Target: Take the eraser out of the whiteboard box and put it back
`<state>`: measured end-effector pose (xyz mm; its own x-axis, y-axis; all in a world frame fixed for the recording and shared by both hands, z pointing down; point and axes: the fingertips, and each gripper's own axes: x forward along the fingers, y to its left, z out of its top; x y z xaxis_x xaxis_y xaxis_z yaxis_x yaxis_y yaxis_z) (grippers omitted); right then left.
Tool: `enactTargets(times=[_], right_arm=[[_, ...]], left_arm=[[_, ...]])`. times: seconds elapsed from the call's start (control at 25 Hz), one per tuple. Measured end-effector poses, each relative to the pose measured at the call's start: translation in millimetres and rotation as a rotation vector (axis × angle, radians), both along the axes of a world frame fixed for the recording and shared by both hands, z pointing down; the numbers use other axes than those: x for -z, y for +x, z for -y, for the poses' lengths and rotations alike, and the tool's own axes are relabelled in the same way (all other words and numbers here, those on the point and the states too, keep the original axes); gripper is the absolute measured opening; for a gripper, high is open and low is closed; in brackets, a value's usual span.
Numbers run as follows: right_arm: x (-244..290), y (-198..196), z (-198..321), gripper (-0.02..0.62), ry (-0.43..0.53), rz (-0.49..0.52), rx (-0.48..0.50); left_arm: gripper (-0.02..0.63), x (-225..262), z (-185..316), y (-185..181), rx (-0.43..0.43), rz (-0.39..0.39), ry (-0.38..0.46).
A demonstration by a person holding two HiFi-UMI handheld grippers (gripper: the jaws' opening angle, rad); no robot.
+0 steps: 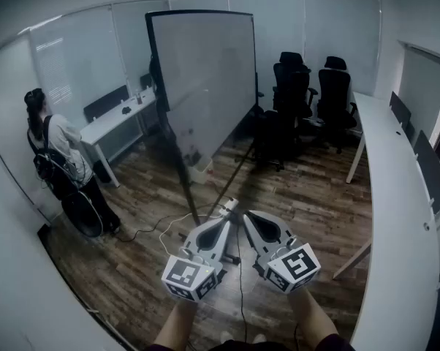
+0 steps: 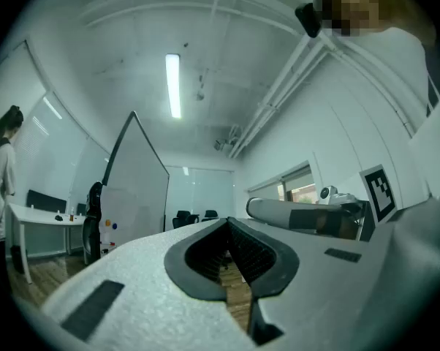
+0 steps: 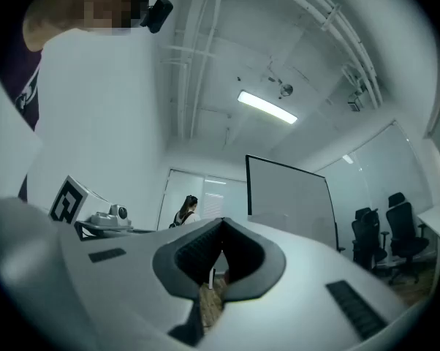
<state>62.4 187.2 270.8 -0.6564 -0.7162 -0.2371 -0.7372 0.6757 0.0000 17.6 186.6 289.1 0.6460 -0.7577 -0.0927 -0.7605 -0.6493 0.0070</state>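
The left gripper (image 1: 232,205) and the right gripper (image 1: 248,215) are held side by side, well short of the whiteboard (image 1: 205,72), each with its jaws clenched together on nothing. What may be the whiteboard box (image 1: 199,168) is seen low at the whiteboard's foot; the eraser cannot be made out there. A person (image 1: 55,159) is seen left of the whiteboard.

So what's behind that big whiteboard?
Behind the whiteboard a glass wall shows, with black office chairs off its right edge. Whatever stands straight behind it is covered.
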Motion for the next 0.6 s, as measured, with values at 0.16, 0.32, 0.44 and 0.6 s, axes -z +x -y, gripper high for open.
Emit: enactTargets(times=[0.16,0.32,0.44,0.6], right_arm=[[9,9,16,0.003,0.042,0.001,-0.01],[5,9,21,0.003,0.032,0.014,-0.007],[1,7,20,0.003,0.034,0.006,-0.003],[-2,6,17,0.003,0.025,0.013,0.012]], left_arm=[[0.005,6,14,11,-0.028,0.007,0.051],[0.005,5,17,11,-0.029,0.007,0.056],[0.005,6,16,9,-0.022,0.007,0.058],[0.005,4,13,8,-0.016,0.011,0.054]])
